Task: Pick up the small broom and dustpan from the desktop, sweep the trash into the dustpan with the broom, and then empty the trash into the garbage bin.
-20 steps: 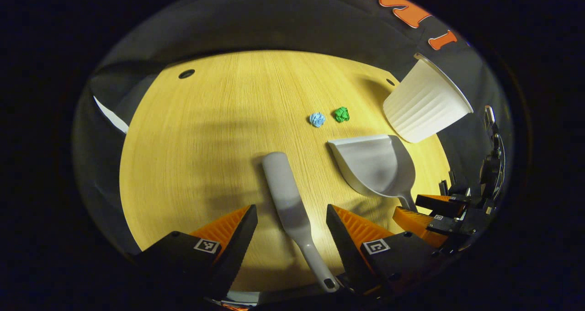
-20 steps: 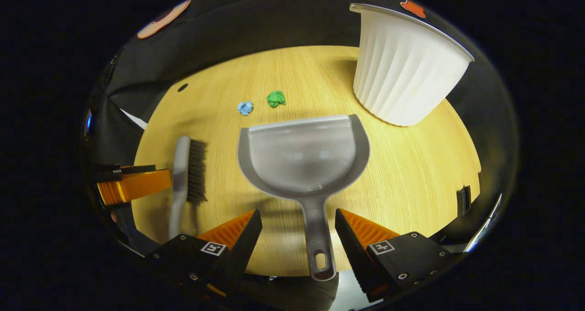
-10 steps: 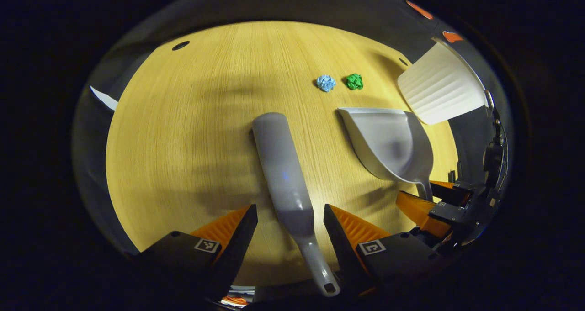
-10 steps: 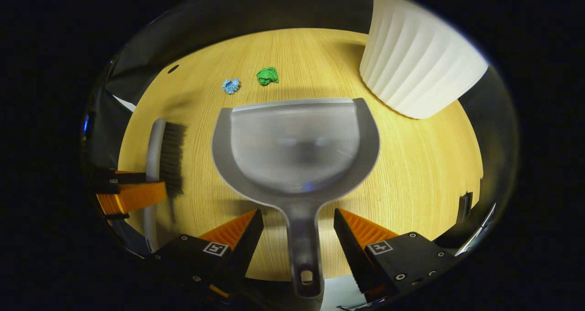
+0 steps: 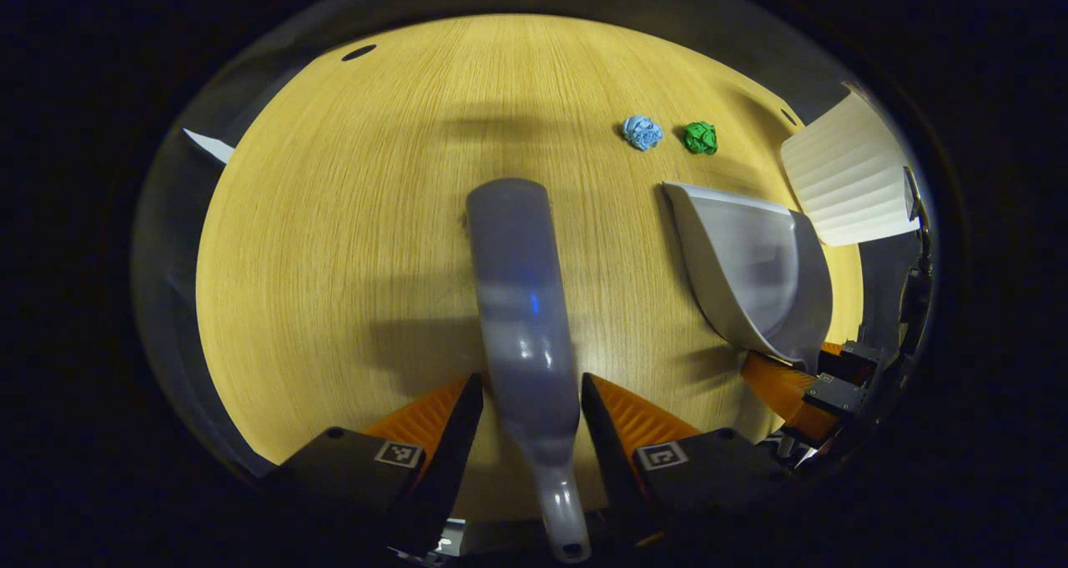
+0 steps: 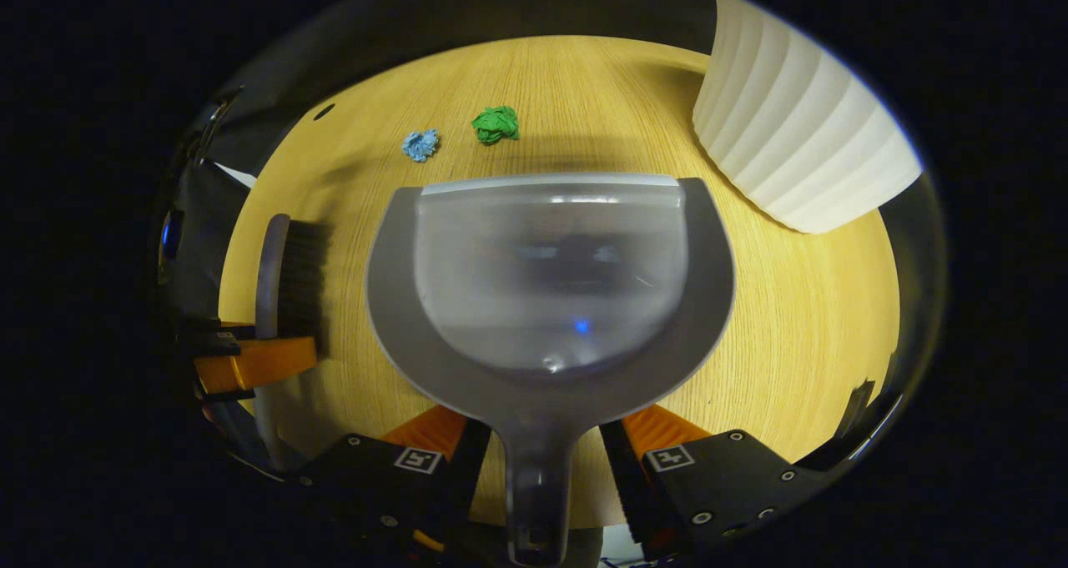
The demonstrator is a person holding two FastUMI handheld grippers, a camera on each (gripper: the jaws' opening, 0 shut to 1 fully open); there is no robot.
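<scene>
Grippers closing around broom and dustpan handles on the desktop

Low in the left gripper view, the left gripper (image 5: 526, 414) straddles the broom (image 5: 519, 284) at the neck of its handle, fingers nearly touching it; whether they press yet I cannot tell. At the bottom of the right gripper view, the right gripper (image 6: 542, 451) brackets the dustpan (image 6: 551, 284) handle just as closely, contact unclear. Grasping by the handles keeps bristles and pan mouth free. Blue paper ball (image 6: 420, 144) and green paper ball (image 6: 496, 123) lie on the desktop (image 6: 801, 318) beyond the pan's lip, upper centre; the white garbage bin (image 6: 801, 151) stands upper right.
</scene>
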